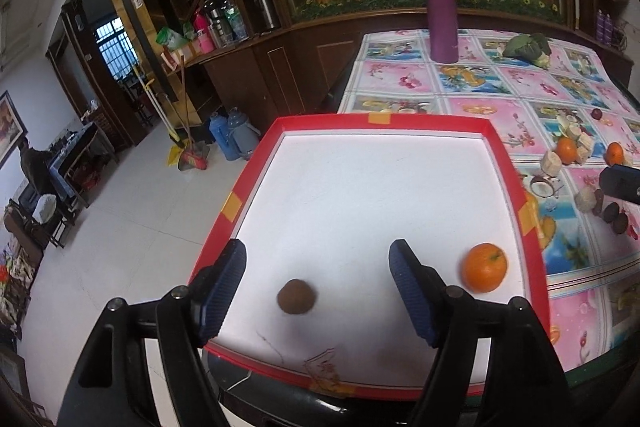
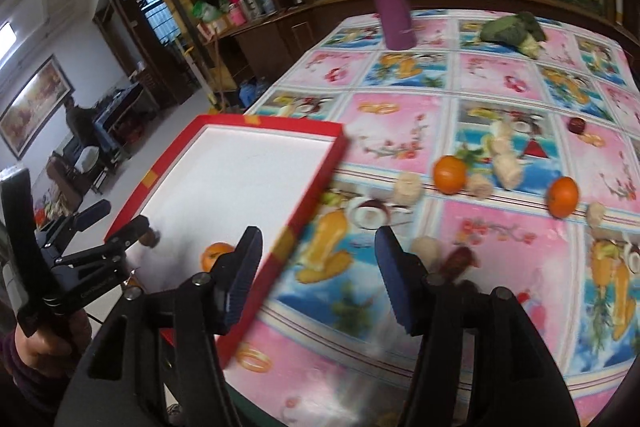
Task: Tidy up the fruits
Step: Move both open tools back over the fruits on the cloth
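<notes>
Red-rimmed white tray [image 1: 516, 163], orange fruit [image 1: 484, 267], purple flask [image 1: 442, 11].

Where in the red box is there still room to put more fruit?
Most of the red-rimmed white tray is bare: the whole far part, up to its back rim, is free. Only the near end is taken, by a round brown fruit and an orange near the right rim. The flowered tablecloth right of the tray is crowded with scattered fruit.
</notes>
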